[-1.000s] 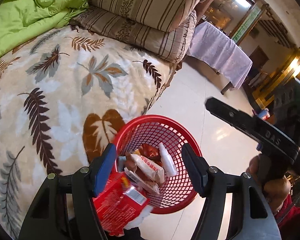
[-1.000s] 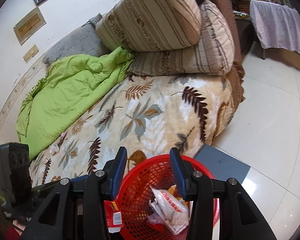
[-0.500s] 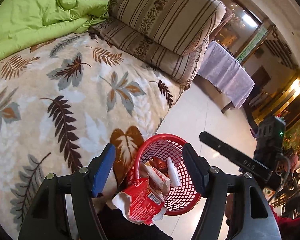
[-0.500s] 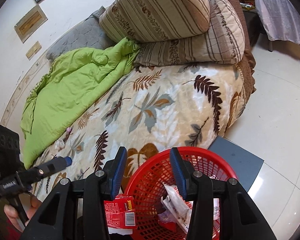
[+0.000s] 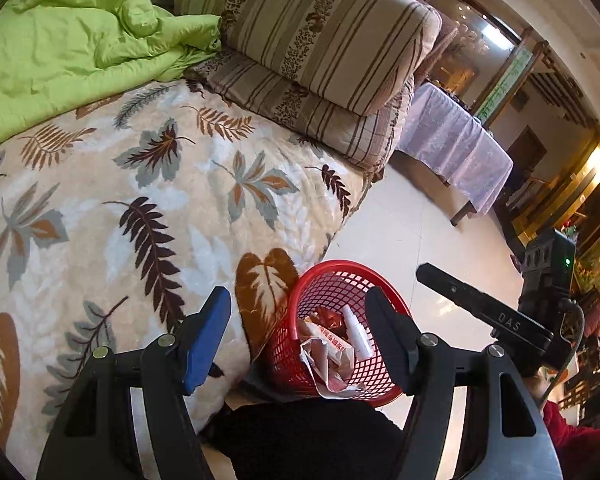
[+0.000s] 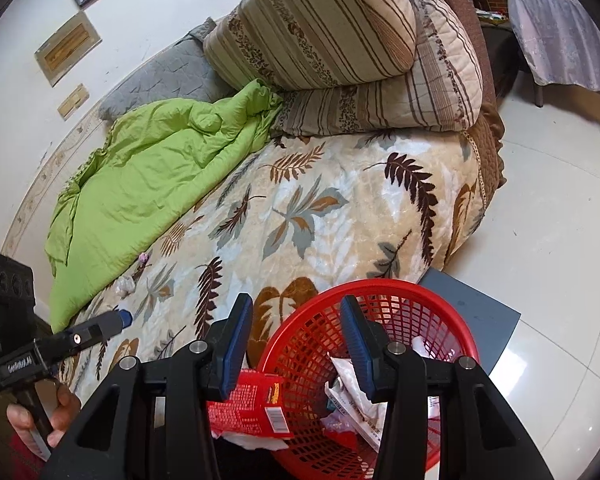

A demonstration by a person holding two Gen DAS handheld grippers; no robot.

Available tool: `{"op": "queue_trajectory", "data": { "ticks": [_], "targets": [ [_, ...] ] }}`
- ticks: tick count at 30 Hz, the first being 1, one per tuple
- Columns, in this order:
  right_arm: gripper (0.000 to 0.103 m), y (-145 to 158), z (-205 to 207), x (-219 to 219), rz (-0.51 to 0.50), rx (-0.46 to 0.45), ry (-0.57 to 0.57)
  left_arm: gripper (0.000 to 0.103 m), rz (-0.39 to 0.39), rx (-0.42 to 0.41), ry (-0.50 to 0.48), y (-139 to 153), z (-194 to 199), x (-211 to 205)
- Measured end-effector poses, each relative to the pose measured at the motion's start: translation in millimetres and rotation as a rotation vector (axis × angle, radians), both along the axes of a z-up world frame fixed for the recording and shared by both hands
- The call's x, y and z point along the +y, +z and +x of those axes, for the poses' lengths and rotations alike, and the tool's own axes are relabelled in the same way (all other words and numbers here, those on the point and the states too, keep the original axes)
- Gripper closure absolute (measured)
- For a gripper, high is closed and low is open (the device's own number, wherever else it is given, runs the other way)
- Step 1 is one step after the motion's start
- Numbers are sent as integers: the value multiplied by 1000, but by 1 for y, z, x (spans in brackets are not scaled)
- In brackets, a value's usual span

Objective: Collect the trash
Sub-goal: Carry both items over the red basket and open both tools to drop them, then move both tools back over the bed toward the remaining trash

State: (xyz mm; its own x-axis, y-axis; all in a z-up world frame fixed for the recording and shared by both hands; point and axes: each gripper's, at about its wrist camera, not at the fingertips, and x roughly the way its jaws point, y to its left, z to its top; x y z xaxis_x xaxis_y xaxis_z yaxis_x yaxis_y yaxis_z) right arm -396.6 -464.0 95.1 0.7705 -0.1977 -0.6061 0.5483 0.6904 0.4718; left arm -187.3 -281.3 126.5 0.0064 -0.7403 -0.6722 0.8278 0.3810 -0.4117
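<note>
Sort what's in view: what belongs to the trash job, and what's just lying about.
Job: red basket; red packet at its rim; wrappers inside it; crumpled scraps on the bed.
Lying about: green quilt; striped pillows; leaf-print blanket; grey mat.

Green quilt and striped pillows lie on leaf-patterned bedspread.

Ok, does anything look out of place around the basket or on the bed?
Yes. A red packet sits across the left rim of the red basket, seemingly half outside. On the bed, a crumpled white scrap and a pink bit lie beside the green quilt, uncollected.
</note>
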Motion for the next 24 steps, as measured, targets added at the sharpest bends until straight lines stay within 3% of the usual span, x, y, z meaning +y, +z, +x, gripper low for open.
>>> {"op": "queue_trajectory", "data": {
  "ticks": [6, 12, 14, 16, 21, 24],
  "targets": [
    [49, -13, 5, 8, 24, 29, 38, 34, 16, -17, 37, 2, 1, 19],
    [48, -21, 30, 42, 23, 69, 230, 34, 19, 0, 84, -4, 9, 37],
    [46, -17, 39, 52, 20, 69, 292, 34, 19, 10, 96, -6, 12, 41],
    [36, -16, 49, 63, -1, 81, 342, 34, 18, 14, 106, -8, 15, 44],
    [35, -26, 76, 81, -34, 144, 398, 34, 12, 19, 131, -10, 20, 55],
    [36, -40, 86, 77, -33, 216, 376, 34, 14, 17, 145, -11, 24, 64]
  ]
}}
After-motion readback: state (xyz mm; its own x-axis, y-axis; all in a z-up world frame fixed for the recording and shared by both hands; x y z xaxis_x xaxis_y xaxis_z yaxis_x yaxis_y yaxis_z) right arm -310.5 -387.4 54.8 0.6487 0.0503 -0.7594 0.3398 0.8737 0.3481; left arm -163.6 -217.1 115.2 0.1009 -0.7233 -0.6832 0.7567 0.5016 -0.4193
